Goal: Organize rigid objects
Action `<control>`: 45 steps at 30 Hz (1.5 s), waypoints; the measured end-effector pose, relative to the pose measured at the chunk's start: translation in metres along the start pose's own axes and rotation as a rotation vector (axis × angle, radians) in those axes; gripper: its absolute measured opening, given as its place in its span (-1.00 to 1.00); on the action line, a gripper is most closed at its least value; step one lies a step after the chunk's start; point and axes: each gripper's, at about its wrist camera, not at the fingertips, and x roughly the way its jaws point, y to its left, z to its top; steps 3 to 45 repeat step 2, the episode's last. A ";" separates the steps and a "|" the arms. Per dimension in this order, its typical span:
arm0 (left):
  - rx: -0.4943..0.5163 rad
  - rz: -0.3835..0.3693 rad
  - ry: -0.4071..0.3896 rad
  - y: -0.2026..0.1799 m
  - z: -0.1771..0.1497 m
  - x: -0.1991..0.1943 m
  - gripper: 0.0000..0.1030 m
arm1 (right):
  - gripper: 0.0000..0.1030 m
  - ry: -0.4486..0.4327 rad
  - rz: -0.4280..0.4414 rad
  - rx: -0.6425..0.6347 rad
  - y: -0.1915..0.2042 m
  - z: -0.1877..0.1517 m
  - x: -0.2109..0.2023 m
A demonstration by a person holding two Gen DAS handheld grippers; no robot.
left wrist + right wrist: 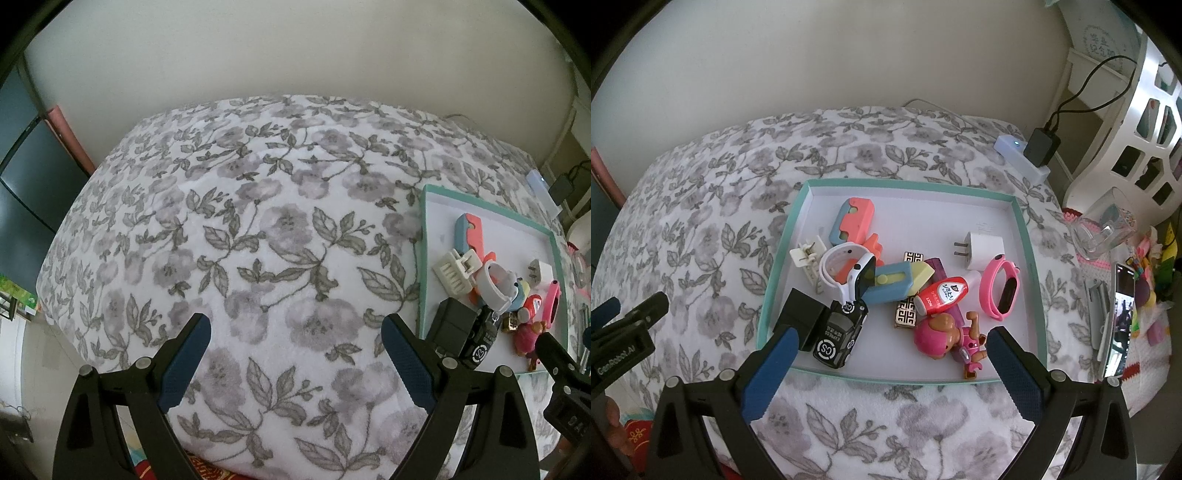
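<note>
A teal-rimmed white tray (1023,221) lies on a floral blanket and holds several small items: a black toy car (839,334), a pink-helmeted toy figure (942,338), a red bottle (942,295), a pink wristband (999,286), a white plug (982,245), a white hair clip (809,260), a white watch (849,275) and a black box (801,317). My right gripper (891,334) hangs open over the tray's near edge, holding nothing. In the left wrist view the tray (424,236) sits at the right, and my left gripper (295,325) is open above bare blanket.
The floral blanket (258,229) covers the whole surface up to a pale wall. Right of the tray lie a power strip with a black adapter (1039,146), a clear cup (1104,229), a phone (1119,317) and a white shelf (1145,129).
</note>
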 end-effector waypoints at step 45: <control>-0.004 -0.003 0.006 -0.001 0.000 0.001 0.82 | 1.00 0.000 -0.001 0.000 0.000 0.000 0.000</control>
